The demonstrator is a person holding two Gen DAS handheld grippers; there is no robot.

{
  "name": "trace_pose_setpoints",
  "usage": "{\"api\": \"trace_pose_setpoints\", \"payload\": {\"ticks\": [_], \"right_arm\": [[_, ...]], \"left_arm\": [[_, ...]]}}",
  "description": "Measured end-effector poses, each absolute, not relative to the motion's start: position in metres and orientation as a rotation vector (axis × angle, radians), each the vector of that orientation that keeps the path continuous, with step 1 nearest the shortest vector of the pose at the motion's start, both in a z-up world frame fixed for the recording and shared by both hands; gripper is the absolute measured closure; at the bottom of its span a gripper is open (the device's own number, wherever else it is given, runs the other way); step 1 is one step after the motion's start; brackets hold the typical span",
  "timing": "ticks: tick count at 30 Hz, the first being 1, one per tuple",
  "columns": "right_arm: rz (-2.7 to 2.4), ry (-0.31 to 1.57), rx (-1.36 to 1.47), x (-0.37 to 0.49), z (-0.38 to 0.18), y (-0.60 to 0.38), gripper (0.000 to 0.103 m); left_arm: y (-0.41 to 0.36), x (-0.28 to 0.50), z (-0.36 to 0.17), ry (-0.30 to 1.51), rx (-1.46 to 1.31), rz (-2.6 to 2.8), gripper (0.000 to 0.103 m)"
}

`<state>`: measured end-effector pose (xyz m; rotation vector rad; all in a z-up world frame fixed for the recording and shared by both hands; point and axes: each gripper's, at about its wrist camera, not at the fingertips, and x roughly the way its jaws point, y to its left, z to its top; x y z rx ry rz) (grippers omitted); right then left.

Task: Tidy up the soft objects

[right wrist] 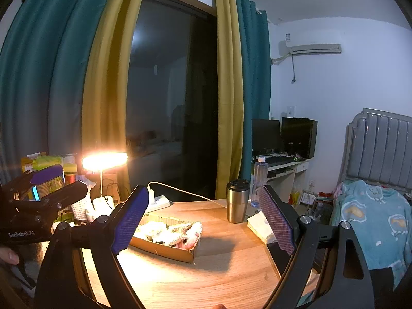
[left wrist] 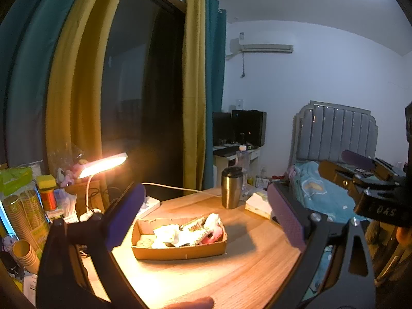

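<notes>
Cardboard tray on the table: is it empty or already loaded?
Loaded. The cardboard tray holds a heap of soft items, white, patterned and pink, rising above its rim.

Soft objects in box, tumbler behind.

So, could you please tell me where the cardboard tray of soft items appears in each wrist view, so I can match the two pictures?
Left wrist view: the cardboard tray sits just below centre on the wooden table, between the open left tool's fingers.
Right wrist view: the tray lies left of centre, partly behind the open right tool's left finger.
Shared landmark: the steel tumbler, standing behind and to the right of the tray in both views.
</notes>
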<state>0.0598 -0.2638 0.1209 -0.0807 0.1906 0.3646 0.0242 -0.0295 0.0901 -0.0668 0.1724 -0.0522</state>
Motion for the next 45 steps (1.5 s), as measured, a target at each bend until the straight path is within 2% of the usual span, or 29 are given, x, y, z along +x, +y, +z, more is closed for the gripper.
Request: {"api": "trace_pose_setpoints", "payload": {"ticks": [45], "right_arm": [[0.374, 0.211, -0.093, 0.0607, 0.1165, -0.2657, 0.013]], "left_arm": [[-0.0324, 0.0195, 0.0921, 0.179, -0.046, -0.054, 0.006]]}}
